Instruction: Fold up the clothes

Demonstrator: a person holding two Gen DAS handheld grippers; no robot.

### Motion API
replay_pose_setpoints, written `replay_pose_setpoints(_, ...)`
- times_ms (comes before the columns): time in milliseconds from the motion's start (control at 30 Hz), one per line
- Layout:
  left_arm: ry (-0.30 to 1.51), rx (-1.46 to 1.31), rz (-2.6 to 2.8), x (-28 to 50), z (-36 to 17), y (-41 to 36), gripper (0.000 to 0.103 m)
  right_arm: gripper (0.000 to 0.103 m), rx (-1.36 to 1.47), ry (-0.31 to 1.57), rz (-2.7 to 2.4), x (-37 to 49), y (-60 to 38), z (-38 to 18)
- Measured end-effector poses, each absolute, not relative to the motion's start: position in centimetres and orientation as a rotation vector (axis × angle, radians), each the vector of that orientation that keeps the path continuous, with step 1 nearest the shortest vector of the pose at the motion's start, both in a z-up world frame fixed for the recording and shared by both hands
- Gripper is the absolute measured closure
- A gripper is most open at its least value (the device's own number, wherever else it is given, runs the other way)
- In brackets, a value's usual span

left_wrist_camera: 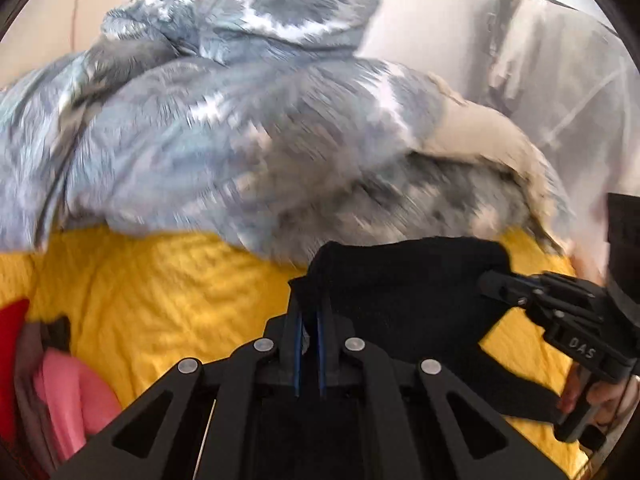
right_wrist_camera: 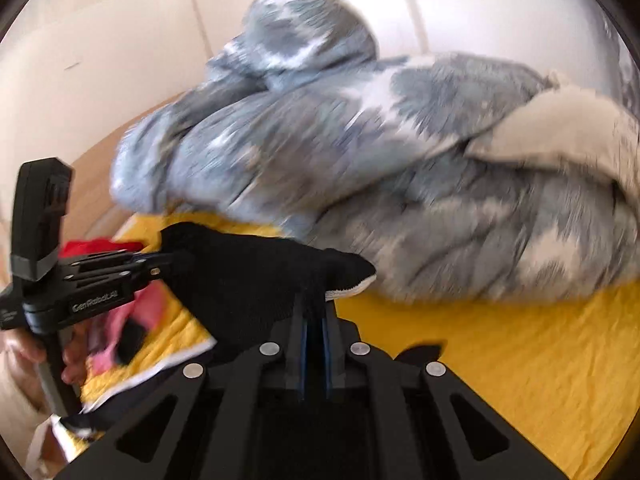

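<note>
A black knitted garment (left_wrist_camera: 404, 280) hangs stretched between both grippers above a yellow bedspread (left_wrist_camera: 160, 288). My left gripper (left_wrist_camera: 310, 312) is shut on one edge of it, the cloth bunched over the blue pads. The right gripper (left_wrist_camera: 490, 280) shows at the right of the left wrist view, pinching the garment's other end. In the right wrist view my right gripper (right_wrist_camera: 314, 308) is shut on the black garment (right_wrist_camera: 248, 280), whose white inner edge shows at the tip. The left gripper (right_wrist_camera: 170, 264) grips it from the left, held by a person's hand (right_wrist_camera: 24, 350).
A bulky grey-blue patterned duvet (left_wrist_camera: 240, 128) is heaped behind the garment, with a beige pillow (right_wrist_camera: 560, 128) tucked in it. Red and pink clothes (left_wrist_camera: 68, 392) lie at the bed's left side. A pale wall (right_wrist_camera: 100, 60) stands behind. The yellow bedspread (right_wrist_camera: 500, 360) is bare at the front right.
</note>
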State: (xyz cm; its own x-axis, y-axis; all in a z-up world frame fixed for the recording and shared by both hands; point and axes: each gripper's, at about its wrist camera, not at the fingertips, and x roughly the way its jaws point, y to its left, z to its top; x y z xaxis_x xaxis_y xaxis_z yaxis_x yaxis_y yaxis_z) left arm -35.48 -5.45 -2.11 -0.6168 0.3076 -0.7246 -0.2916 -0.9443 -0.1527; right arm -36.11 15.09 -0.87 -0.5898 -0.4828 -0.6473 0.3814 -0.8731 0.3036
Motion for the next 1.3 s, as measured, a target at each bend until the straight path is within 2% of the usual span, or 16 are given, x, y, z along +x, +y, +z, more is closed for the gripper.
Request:
replay_pose_setpoints(267,-0.077,-1.129,2.481,-24.4,-4.3,-6.7,0.097,0.097,1.046,-0.233,-2.326,-22.8,15.3,-3.0)
replay_pose_setpoints(433,-0.119,-1.268,2.420,-17.5,-9.0,-7.9,0.097,0.097,1.138,-0.301,-2.266,-15.1,15.3,-7.0)
replay_pose_setpoints(533,-0.060,-1.386,2.388,-14.0,-12.2,-7.8,0.096,0.097,1.195,-0.375,-2.229,-11.8,15.4,-9.0)
replay_pose_setpoints(667,0.054,-1.555,2.321,-11.5,-15.4,-7.1,0.092,0.094,1.317,-0.366,-2.176,-9.6,15.0,-11.3)
replay_pose_setpoints(800,0.171,-1.507,2.341,-9.8,-14.9,-6.1,0.092,0.094,1.334,-0.337,-2.190,-8.1,15.0,-11.2)
replay_pose_setpoints(967,0.128,-1.459,2.366,-7.8,-13.4,-6.5,0.092,0.096,1.276,-0.362,-2.185,-6.0,15.4,-9.8)
replay_pose_setpoints(1100,0.209,-1.410,2.374,-5.9,-13.0,-6.4,0.092,0.097,1.256,-0.298,-2.183,-4.0,15.2,-8.9)
replay_pose_setpoints(1300,0.258,-1.469,2.323,-3.9,-13.8,-7.4,0.089,0.093,1.407,-0.303,-2.117,-2.2,16.1,-10.5)
